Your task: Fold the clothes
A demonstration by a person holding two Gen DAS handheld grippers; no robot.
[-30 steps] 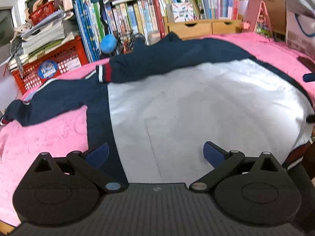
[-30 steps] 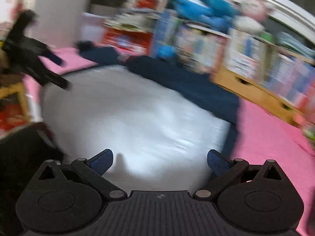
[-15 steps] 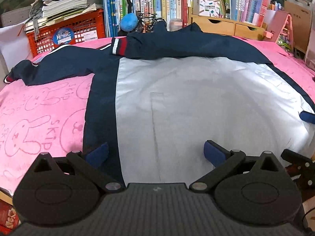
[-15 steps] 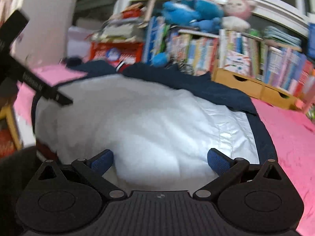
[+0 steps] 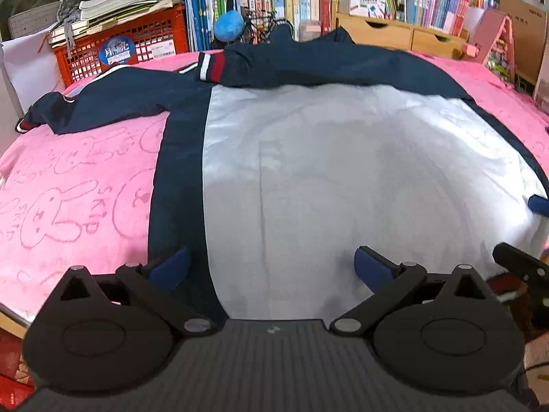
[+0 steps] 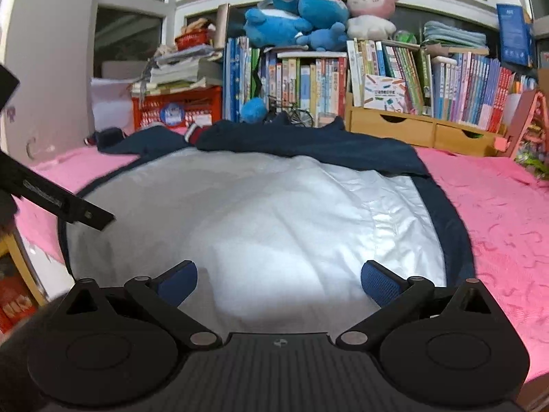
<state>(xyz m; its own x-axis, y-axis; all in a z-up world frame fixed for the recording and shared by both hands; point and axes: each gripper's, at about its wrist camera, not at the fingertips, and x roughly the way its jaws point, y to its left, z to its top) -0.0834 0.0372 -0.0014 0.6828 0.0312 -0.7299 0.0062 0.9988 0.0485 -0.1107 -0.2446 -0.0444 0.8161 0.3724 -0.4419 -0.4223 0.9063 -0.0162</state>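
Observation:
A navy jacket with a silver-white lining (image 5: 343, 171) lies spread on the pink blanket (image 5: 68, 199); its lining (image 6: 274, 219) faces up. One sleeve with a red and white cuff (image 5: 211, 67) is folded across the top edge; the other sleeve (image 5: 85, 106) stretches out left. My left gripper (image 5: 271, 267) is open over the near hem, its left finger above the navy side band. My right gripper (image 6: 279, 281) is open over the lining's near edge, nothing between its fingers. Part of the other gripper (image 6: 61, 202) shows at the left of the right wrist view.
A bookshelf (image 6: 343, 79) with plush toys (image 6: 302, 17) on top stands behind the bed. A red crate (image 5: 120, 44) stacked with papers sits at the far left, wooden drawers (image 6: 429, 130) at the far right. Pink blanket (image 6: 497, 213) lies bare right of the jacket.
Both grippers have steadied low at the jacket's near edge. The right wrist view has swung from a blurred, tilted look to a level one. The jacket has not moved.

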